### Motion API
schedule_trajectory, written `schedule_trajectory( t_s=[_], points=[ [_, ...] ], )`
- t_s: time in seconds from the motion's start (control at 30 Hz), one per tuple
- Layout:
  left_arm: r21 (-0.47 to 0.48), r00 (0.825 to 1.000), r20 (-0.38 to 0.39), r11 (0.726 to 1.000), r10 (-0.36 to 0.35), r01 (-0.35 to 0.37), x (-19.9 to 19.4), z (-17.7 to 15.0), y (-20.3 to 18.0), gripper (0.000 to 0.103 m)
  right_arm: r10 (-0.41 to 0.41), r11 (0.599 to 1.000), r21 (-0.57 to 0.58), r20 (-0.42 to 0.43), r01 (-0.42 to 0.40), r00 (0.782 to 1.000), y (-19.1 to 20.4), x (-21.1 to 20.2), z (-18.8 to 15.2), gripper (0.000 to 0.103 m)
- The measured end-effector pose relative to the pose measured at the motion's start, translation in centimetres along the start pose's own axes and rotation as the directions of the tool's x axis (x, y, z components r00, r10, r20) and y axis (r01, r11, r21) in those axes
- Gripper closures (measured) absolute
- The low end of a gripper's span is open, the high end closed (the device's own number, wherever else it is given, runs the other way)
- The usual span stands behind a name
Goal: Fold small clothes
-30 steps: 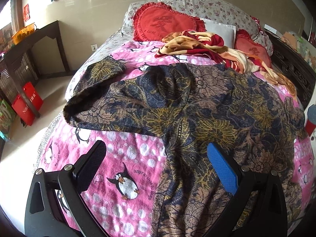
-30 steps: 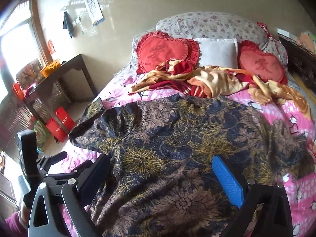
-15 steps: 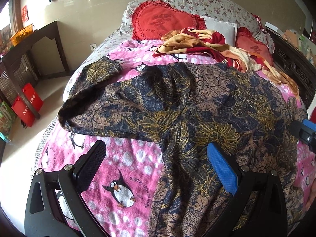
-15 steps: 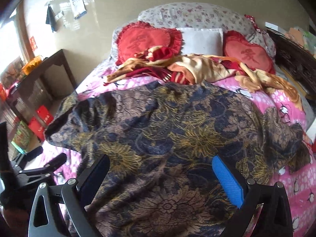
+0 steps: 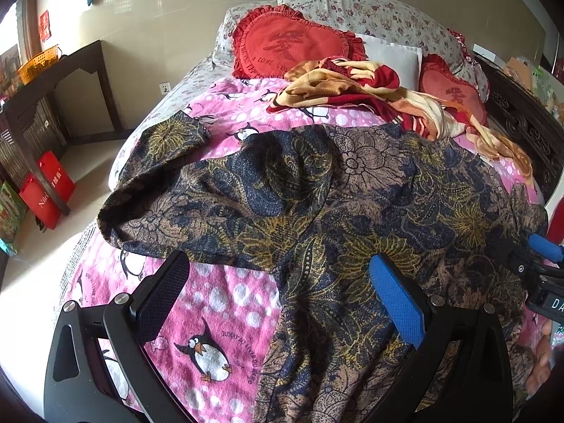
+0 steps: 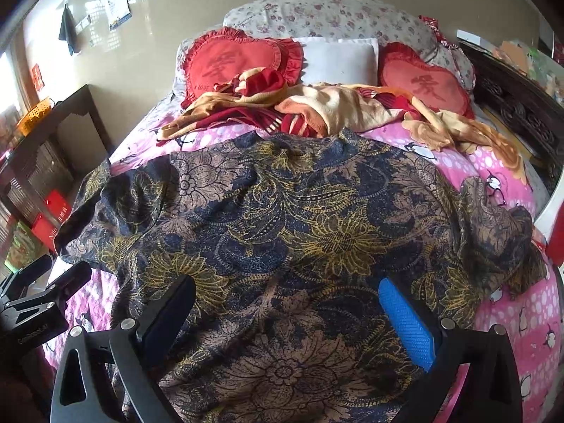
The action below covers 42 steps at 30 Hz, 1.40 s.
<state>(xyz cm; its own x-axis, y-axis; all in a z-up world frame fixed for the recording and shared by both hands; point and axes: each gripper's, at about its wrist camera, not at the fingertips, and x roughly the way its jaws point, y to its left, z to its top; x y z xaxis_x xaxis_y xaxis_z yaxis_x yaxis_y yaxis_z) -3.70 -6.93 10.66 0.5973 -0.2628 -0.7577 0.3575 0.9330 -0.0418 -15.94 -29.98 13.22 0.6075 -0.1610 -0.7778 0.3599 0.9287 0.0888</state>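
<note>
A dark floral-print top (image 5: 352,211) in navy, brown and gold lies spread on a pink penguin blanket (image 5: 225,303), sleeves out to both sides. It also shows in the right wrist view (image 6: 299,232). My left gripper (image 5: 278,292) is open and empty, above the garment's lower left edge. My right gripper (image 6: 289,310) is open and empty, above the garment's lower middle. The right gripper shows at the right edge of the left wrist view (image 5: 539,264); the left gripper shows at the left edge of the right wrist view (image 6: 35,303).
A crumpled red and tan blanket (image 6: 317,105) lies beyond the garment. Red heart cushions (image 6: 232,63) and pillows (image 6: 338,56) sit at the head. A dark wooden table (image 5: 53,81) and red bags (image 5: 46,190) stand left; a carved bed frame (image 6: 511,105) is right.
Both grippers have shifted over the garment; the right wrist view swung left so the top is centred, and the right gripper has come further into the left wrist view. Both stay open.
</note>
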Motion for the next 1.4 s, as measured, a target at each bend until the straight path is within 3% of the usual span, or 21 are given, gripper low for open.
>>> schedule_trajectory(
  t_s=[1.4],
  points=[
    [-0.048,0.999,-0.026,0.998,0.041,-0.042,2.2,0.7,2.9,0.0,-0.031,0.999,-0.044,-0.087,0.027,0.996,3.7,4.4,0.3,0.0]
  ],
)
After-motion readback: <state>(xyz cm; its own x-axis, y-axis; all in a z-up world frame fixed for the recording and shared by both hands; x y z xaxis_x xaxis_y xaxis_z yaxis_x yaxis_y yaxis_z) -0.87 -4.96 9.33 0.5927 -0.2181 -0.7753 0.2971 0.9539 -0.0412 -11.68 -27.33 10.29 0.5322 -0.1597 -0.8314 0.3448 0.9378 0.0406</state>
